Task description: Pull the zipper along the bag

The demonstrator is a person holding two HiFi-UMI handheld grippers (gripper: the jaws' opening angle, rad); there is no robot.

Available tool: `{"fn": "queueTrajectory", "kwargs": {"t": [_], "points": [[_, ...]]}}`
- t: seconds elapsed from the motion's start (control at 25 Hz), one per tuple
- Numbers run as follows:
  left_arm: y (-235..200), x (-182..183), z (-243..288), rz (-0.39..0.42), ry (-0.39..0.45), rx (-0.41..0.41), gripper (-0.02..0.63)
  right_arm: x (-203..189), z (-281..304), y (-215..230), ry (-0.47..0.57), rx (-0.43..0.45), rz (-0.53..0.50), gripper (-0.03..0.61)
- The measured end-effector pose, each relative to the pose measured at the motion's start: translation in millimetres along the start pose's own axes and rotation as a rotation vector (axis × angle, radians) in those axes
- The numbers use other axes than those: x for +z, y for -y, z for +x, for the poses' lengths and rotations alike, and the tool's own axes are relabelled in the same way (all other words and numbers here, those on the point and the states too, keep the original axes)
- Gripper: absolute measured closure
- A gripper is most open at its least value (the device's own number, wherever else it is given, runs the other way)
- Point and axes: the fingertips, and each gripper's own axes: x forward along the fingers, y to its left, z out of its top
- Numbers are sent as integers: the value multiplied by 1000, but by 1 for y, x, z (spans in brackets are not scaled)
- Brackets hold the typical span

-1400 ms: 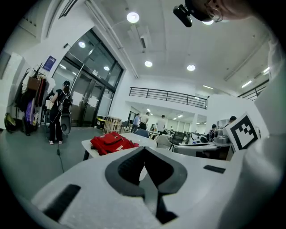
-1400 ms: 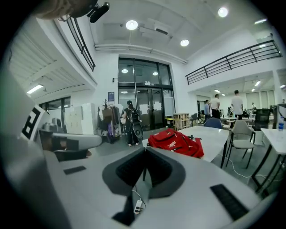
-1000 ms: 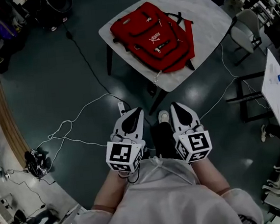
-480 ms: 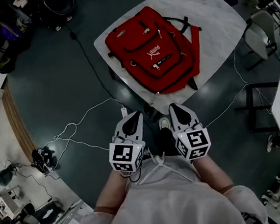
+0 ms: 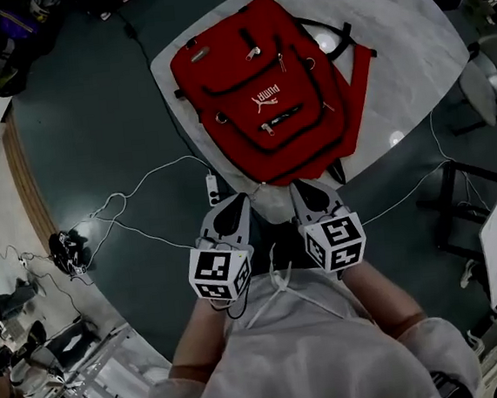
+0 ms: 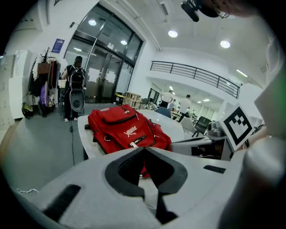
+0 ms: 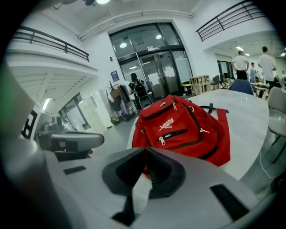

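So the red backpack is lying flat on the white table, logo side up. One end reaches the table's near edge and its shoulder straps are splayed toward the table's right side. You can spot a little zipper pull on the front pocket, roughly mid-table.

Neither tool is on it. The left gripper sits just off the table's near edge with its jaws clenched tight together, gripping nothing. The right gripper is just beside it at that same edge, tips pressed together too, nothing between them. Both point at the table, close to the bag but not touching it.

On the floor left of the table there's a white power strip with a white cable snaking away. A chair stands off the table's right side.
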Motion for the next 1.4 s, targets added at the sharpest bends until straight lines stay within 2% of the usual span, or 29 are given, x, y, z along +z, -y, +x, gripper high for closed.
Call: {"fn": "queueTrajectory", "kwargs": {"t": [0.16, 0.32, 0.56, 0.76, 0.96, 1.04, 1.12, 1.24, 1.4], "points": [[-11, -11, 19, 10, -34, 41, 594, -13, 22, 11, -65, 4, -7, 552], [-19, -30, 34, 52, -69, 28, 594, -28, 39, 16, -134, -11, 6, 552], [-26, -66, 46, 58, -163, -49, 594, -59, 62, 15, -252, -25, -13, 552], [-19, -93, 60, 148, -255, -136, 594, -78, 82, 21, -334, -42, -61, 552], [-16, -123, 69, 158, -336, -156, 591, -82, 93, 24, -374, -54, -81, 552], [-13, -127, 72, 155, -356, -172, 563, -83, 94, 24, -376, -57, -98, 552], [-8, -132, 74, 150, -382, -198, 495, -84, 94, 24, -378, -62, -116, 552], [-5, -135, 80, 155, -400, -208, 482, -83, 97, 20, -411, -54, -160, 552], [-7, -137, 87, 161, -418, -175, 482, -82, 100, 19, -498, -23, -219, 552]]}}
